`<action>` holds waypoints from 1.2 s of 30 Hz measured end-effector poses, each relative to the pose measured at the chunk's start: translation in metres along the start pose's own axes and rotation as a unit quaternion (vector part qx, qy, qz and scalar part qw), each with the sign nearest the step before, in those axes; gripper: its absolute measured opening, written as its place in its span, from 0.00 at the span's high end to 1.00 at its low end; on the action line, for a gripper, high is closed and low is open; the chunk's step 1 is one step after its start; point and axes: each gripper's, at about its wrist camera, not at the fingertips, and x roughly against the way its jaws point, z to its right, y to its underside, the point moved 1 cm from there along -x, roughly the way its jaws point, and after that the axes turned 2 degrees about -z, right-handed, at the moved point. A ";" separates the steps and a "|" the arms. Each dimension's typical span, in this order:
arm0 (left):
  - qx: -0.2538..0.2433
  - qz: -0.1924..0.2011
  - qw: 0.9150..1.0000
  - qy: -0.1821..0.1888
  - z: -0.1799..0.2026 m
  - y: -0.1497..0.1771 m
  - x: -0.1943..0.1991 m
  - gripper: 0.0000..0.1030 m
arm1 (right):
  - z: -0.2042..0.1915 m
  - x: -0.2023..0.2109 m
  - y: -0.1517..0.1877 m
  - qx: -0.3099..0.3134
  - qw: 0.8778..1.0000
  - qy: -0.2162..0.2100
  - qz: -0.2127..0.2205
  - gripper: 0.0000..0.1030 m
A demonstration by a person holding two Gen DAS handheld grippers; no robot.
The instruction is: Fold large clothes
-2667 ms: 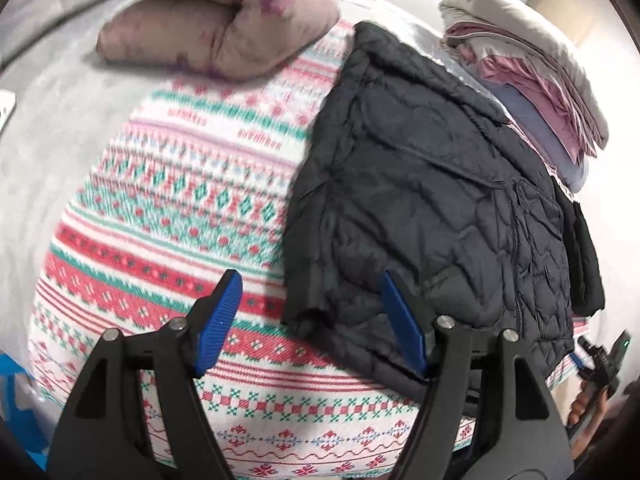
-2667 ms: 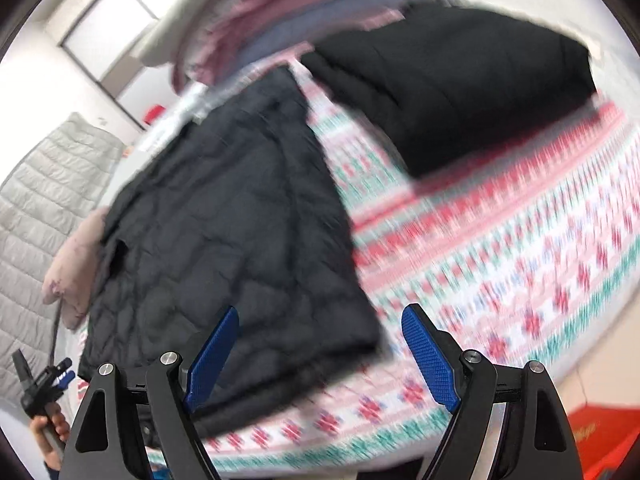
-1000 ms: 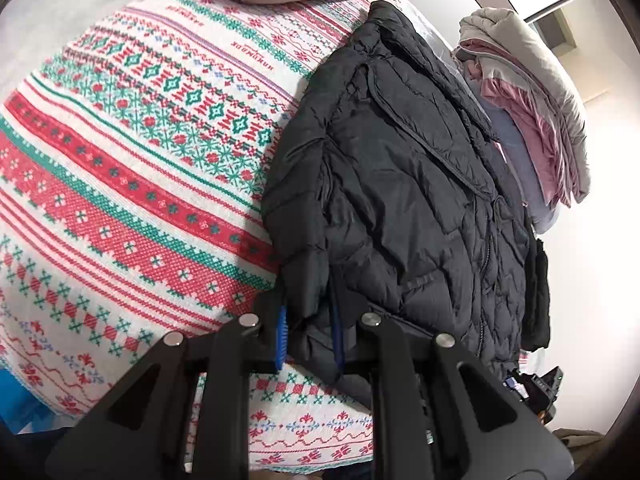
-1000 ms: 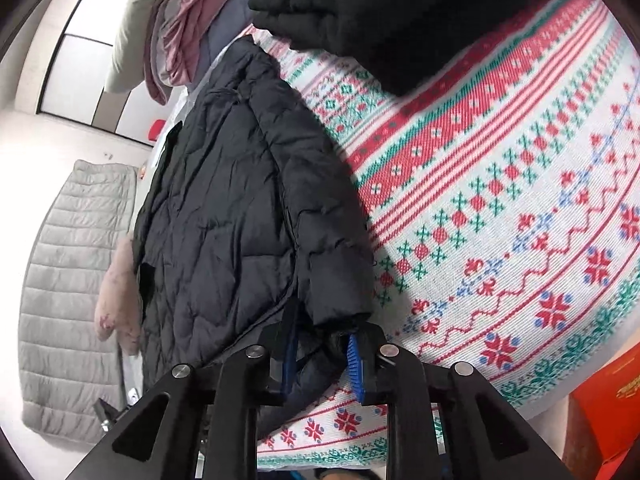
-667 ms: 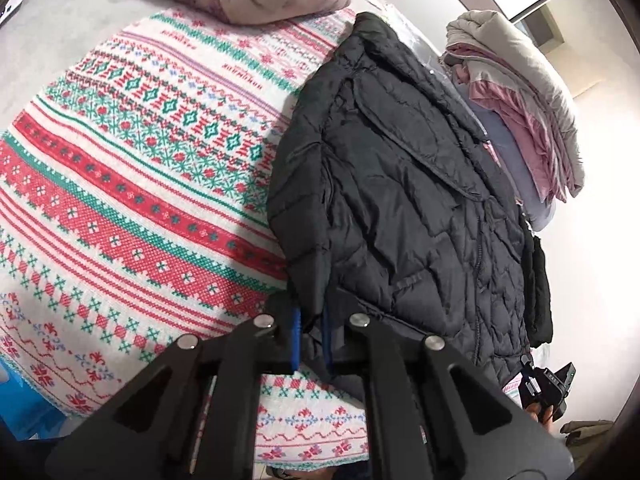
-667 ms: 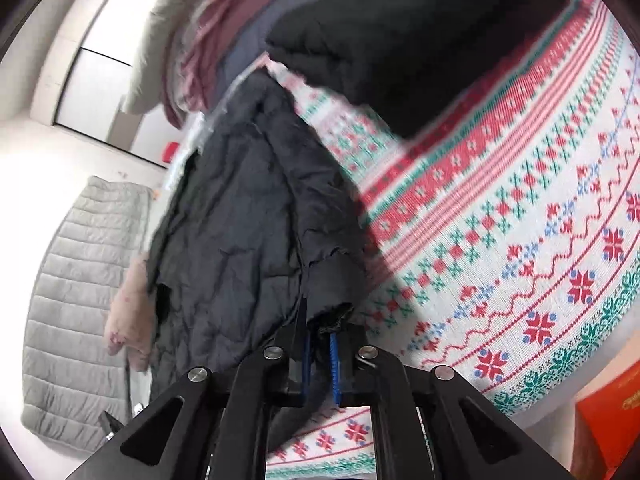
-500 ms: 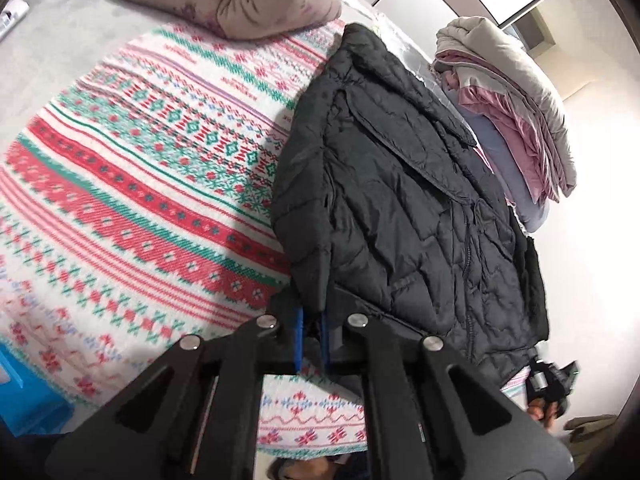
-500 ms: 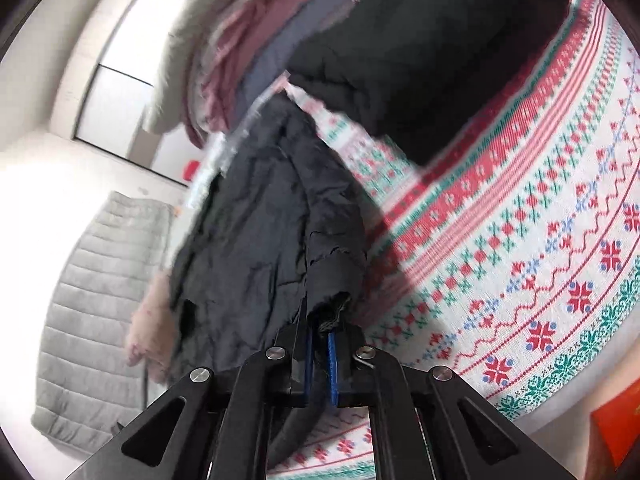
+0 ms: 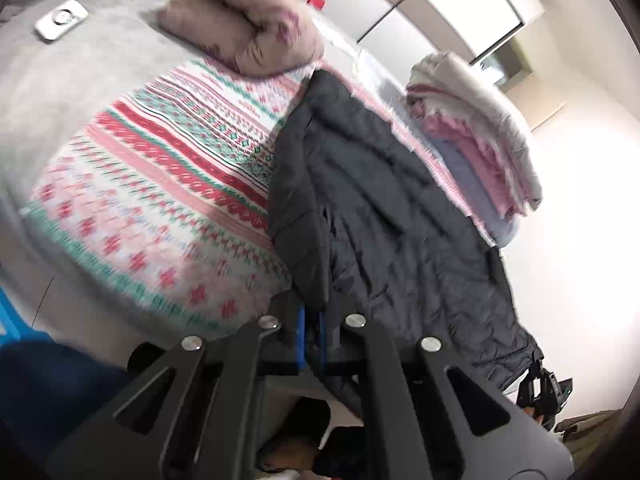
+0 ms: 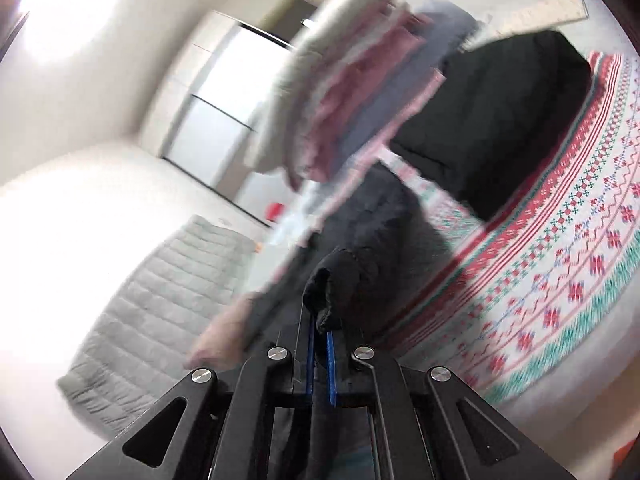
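left hand-held gripper (image 9: 312, 336) clamped, right hand-held gripper (image 10: 320, 360) clamped

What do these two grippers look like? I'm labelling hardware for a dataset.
Both the left gripper and right gripper have matte black, triangular cut-out linkage arms with silver round bolts, and narrow blue finger pads. No cables, markings or sleeves are visible.

A pink pillow (image 9: 256, 36) lies beside the patterned blanket (image 9: 168, 184), with a folded stack of bedding (image 9: 476, 128) nearby.

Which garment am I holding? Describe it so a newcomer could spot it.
On the patterned red-and-green blanket, beside the stack of folded pink and white clothes, lies a long dark quilted puffer jacket. Unlike the folded black garment, it is spread out, its near end clamped by both grippers.
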 end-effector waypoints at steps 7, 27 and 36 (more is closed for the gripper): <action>-0.011 0.045 0.998 0.038 0.016 0.009 0.069 0.95 | -0.054 0.046 0.003 0.041 0.998 -0.027 0.028 0.96; 0.115 0.154 0.981 -0.003 0.091 -0.173 -0.052 0.96 | -0.071 -0.161 -0.139 -0.053 0.996 0.053 0.048 0.96; 0.070 0.105 0.992 -0.021 0.085 -0.227 -0.181 0.81 | 0.021 -0.253 -0.157 -0.119 0.981 0.152 0.029 0.92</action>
